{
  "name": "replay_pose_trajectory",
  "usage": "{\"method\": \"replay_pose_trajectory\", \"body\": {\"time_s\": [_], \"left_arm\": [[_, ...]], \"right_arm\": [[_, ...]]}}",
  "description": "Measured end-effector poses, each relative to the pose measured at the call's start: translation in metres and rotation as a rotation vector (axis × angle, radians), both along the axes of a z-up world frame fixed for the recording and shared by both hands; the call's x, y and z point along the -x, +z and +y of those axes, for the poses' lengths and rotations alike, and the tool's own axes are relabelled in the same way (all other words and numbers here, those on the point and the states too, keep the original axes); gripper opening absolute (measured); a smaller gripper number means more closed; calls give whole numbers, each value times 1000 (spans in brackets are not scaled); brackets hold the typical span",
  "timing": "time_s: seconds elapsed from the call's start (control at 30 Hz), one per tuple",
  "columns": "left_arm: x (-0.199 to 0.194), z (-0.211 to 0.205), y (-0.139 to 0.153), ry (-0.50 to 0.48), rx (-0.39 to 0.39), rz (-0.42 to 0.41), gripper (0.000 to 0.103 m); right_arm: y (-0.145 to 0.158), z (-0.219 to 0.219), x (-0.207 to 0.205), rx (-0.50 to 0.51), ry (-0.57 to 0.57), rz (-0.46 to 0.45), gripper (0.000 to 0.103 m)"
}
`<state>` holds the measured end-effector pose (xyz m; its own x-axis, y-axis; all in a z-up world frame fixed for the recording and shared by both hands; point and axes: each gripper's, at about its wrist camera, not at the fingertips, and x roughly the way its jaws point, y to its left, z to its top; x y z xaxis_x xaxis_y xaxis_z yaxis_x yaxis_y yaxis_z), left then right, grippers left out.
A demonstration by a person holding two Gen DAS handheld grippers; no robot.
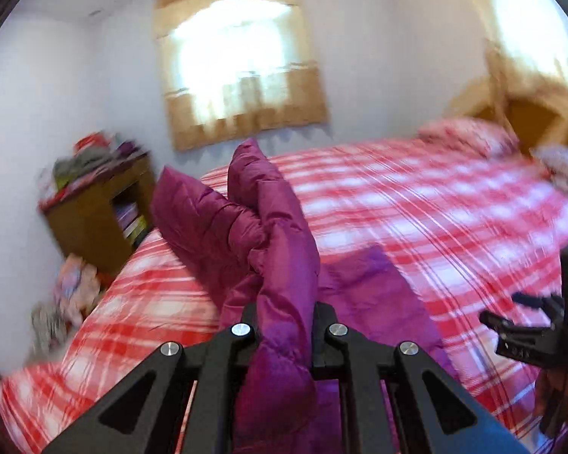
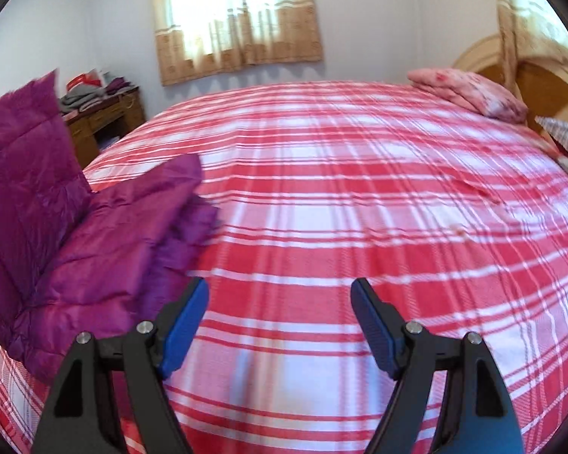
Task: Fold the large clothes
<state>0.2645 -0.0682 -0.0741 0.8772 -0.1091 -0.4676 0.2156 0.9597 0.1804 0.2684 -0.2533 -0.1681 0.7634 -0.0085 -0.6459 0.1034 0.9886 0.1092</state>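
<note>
A magenta quilted jacket (image 1: 276, 234) is lifted off the red-and-white plaid bed (image 1: 416, 204). My left gripper (image 1: 286, 314) is shut on a fold of it, and the jacket rises ahead of the fingers with part trailing on the bed. In the right wrist view the jacket (image 2: 94, 234) hangs and bunches at the left over the bed (image 2: 359, 208). My right gripper (image 2: 280, 299) is open and empty above the plaid cover, just right of the jacket; it also shows at the right edge of the left wrist view (image 1: 518, 317).
A wooden desk (image 1: 98, 208) piled with clothes stands left of the bed, with clutter on the floor beside it. Pink pillows (image 2: 469, 90) and a wooden headboard (image 2: 541, 75) are at the far right. A curtained window (image 2: 238, 19) is on the far wall.
</note>
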Motion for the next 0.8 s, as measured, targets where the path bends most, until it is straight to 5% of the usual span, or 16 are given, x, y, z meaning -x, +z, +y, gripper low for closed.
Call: {"method": "replay_pose_trajectory", "body": {"time_s": [0.23,0.43,0.53,0.6,0.7,0.8], "left_arm": [[-3,-87,-73,-161,-202,101,11],[15,-113,-68,-167,-335,47,28],[37,-110,-35,-223,-266,-9,51],[47,-103,-13,-246,-197,-27,91],[52,-73,21,-228,-87,-79,92],[24,-33,30,-78,-40,-57,92]], "right_arm": [[-20,-24,2,-39,-17,42,80],[-29,-37,4,-66,-21,73,81],[-25,-39,1,-37,-28,79,81],[-19,-41,-1,-13,-42,80,81],[-7,-46,-4,-4,-55,80,81],[22,-42,-10,10,-41,64,70]]}}
